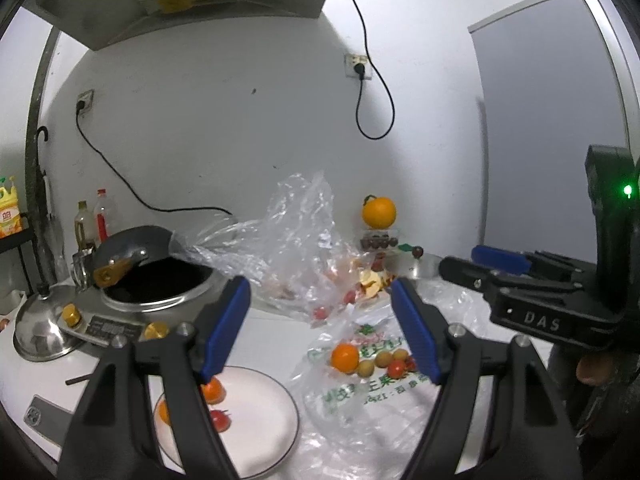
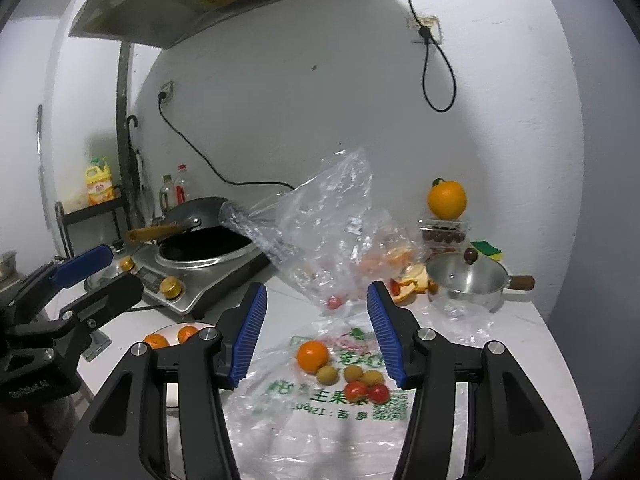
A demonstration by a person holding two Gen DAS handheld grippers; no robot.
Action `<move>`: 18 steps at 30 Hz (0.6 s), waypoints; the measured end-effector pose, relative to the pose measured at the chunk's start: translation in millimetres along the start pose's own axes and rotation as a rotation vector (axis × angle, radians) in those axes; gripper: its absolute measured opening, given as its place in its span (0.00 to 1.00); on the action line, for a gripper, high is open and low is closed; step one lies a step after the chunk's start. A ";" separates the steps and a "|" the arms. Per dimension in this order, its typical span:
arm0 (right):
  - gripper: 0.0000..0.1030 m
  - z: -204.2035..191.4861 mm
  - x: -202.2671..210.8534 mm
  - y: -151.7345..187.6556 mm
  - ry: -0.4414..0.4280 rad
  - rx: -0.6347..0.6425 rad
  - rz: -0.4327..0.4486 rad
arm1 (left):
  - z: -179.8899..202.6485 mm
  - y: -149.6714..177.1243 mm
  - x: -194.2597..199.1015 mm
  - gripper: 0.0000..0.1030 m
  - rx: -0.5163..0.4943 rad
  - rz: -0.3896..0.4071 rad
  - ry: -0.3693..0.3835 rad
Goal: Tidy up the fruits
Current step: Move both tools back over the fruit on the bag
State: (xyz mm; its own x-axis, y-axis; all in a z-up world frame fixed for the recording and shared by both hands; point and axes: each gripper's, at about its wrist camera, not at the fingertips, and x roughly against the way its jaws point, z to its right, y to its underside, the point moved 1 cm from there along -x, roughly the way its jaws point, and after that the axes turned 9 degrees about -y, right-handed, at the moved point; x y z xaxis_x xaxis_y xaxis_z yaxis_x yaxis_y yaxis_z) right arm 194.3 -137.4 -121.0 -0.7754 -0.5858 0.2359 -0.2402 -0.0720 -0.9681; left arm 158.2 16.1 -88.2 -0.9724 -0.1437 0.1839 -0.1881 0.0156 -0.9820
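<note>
A white plate [image 1: 260, 432] holds two small oranges [image 1: 212, 391] and a cherry tomato [image 1: 220, 419]; the plate also shows in the right wrist view [image 2: 172, 330]. On a flat printed plastic bag [image 2: 320, 404] lie a small orange [image 2: 312, 356], some pale round fruits [image 2: 327, 374] and two cherry tomatoes [image 2: 362, 391]; the same fruits show in the left wrist view [image 1: 345, 357]. My left gripper [image 1: 320, 328] is open and empty above the plate's right side. My right gripper [image 2: 316, 332] is open and empty above the fruits on the bag.
A crumpled clear bag [image 2: 332, 224] with peel and a tomato lies behind. A wok [image 2: 208, 248] sits on a cooker at left. A steel pot [image 2: 468, 280], a big orange [image 2: 446, 199] on a box and a sponge stand at the right.
</note>
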 end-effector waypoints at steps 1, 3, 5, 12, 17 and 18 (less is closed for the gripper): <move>0.54 2.5 1.2 -0.9 0.002 -0.003 0.005 | 2.4 -0.8 -2.0 0.72 -0.002 -0.002 -0.001; 0.54 9.8 4.0 -3.1 0.006 -0.013 0.017 | 7.5 -1.6 -5.9 0.72 -0.006 -0.007 0.000; 0.54 15.8 5.8 -5.6 0.008 -0.022 0.028 | 13.3 -2.6 -10.5 0.72 -0.009 -0.012 0.001; 0.54 35.1 11.6 -20.8 0.003 -0.040 0.061 | 28.8 -6.4 -23.3 0.72 -0.009 -0.020 0.009; 0.54 42.0 14.2 -30.3 -0.003 -0.045 0.073 | 36.8 -4.9 -35.1 0.72 -0.017 -0.038 0.011; 0.56 43.8 13.3 -30.8 0.000 -0.044 0.073 | 38.8 -2.7 -40.2 0.72 -0.018 -0.052 0.013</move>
State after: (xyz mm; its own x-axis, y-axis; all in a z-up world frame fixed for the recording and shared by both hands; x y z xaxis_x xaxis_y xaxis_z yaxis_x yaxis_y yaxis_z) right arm 217.0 -178.3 -91.7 -0.7917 -0.5881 0.1653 -0.2090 0.0065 -0.9779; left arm 203.2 -16.5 -94.6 -0.9628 -0.1320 0.2357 -0.2411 0.0263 -0.9701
